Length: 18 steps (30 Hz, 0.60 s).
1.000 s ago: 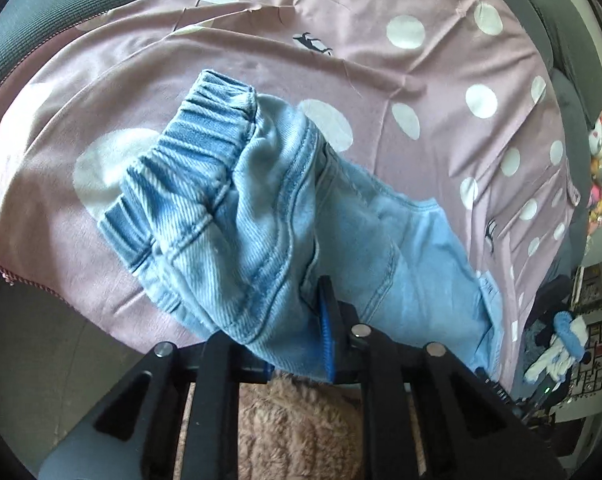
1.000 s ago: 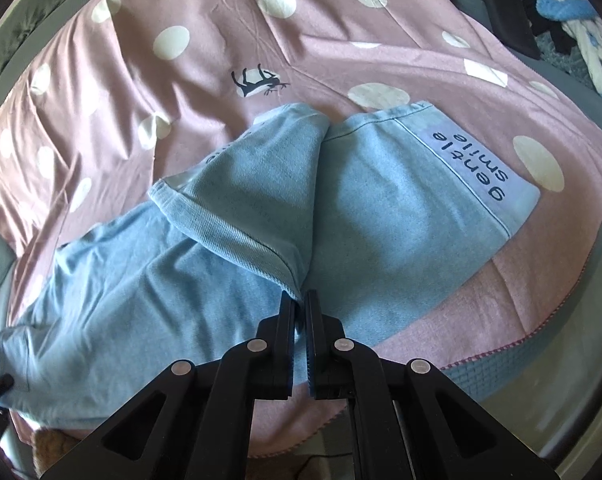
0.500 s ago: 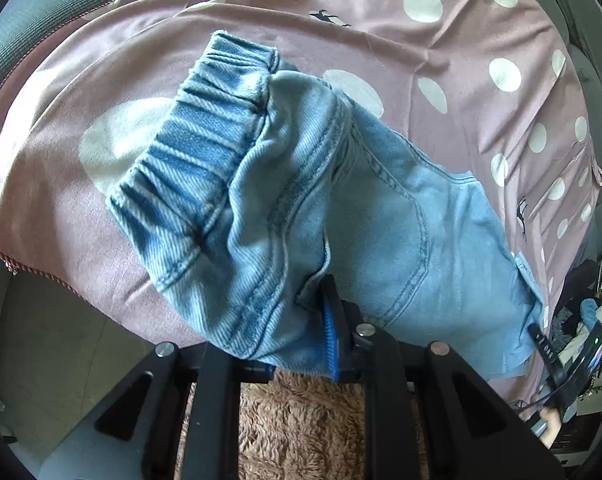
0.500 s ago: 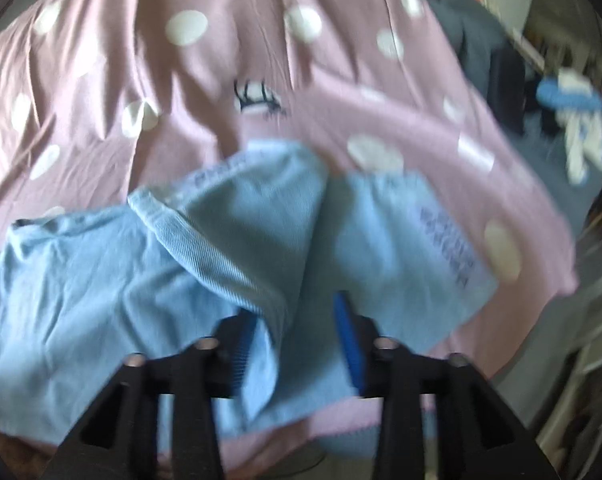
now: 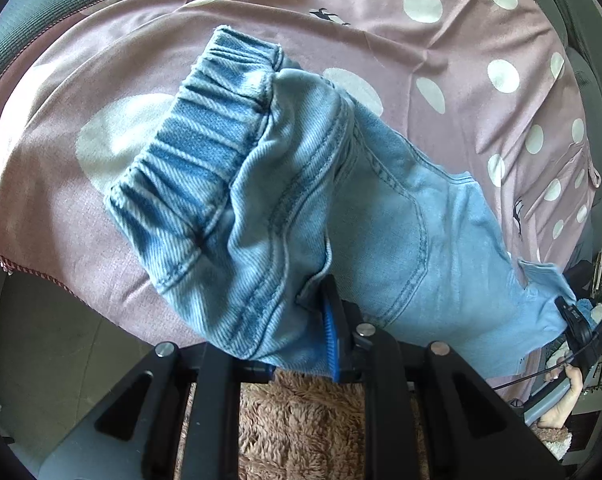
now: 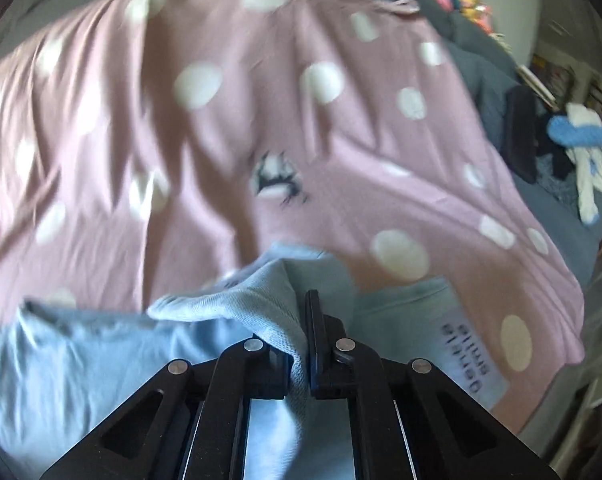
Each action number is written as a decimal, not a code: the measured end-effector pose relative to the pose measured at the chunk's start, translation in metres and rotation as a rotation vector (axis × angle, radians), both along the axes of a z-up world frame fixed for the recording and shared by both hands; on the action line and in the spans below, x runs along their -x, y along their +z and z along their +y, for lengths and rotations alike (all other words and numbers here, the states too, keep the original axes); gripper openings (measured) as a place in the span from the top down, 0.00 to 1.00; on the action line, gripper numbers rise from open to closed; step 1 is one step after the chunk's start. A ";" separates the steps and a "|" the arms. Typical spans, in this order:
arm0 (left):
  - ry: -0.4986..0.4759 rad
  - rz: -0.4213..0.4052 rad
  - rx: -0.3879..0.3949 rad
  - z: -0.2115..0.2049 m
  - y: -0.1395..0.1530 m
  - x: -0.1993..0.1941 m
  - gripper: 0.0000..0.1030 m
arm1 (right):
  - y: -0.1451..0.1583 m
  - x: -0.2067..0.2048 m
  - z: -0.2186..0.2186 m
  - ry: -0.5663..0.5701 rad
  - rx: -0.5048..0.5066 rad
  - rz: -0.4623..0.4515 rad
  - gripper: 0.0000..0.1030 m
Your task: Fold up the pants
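Note:
Light blue denim pants lie on a pink polka-dot sheet. My left gripper is shut on the waist end, below the elastic waistband, which is bunched and lifted toward the camera. In the right wrist view my right gripper is shut on a raised fold of the pants' leg hem. The other leg with its white printed label lies flat to the right. This view is blurred by motion.
The pink sheet covers a grey sofa. Its stitched edge hangs at the left over grey floor. A brown furry rug shows below the left gripper. A blue and white plush toy lies at the far right.
My right gripper opened half a second ago and has shut again on the leg hem, lifting it. My left gripper has kept its hold and raised the waist end slightly.

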State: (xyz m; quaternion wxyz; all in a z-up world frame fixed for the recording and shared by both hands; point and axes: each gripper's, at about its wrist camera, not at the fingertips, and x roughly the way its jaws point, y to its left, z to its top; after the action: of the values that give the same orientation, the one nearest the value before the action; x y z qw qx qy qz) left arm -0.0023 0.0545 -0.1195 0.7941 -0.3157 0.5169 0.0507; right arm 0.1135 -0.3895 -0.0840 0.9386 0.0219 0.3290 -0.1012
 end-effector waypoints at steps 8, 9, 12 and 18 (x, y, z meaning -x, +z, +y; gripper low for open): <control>-0.002 0.005 -0.009 -0.003 0.001 -0.001 0.79 | -0.018 0.033 -0.094 -0.184 -0.225 -0.016 0.95; -0.003 0.007 -0.009 -0.003 0.001 -0.002 0.79 | -0.026 0.037 -0.100 -0.197 -0.261 -0.013 0.95; -0.003 0.010 -0.006 -0.003 0.001 -0.003 0.79 | -0.057 0.046 -0.123 -0.261 -0.320 0.053 0.95; -0.048 0.002 -0.011 -0.001 0.008 -0.009 0.85 | -0.083 0.055 -0.137 -0.251 -0.408 0.091 0.95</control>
State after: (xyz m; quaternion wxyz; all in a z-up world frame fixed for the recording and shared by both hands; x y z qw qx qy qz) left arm 0.0069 0.0538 -0.1113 0.7963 -0.2987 0.5248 0.0346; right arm 0.0589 -0.5261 -0.1675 0.8791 0.2470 0.3793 -0.1496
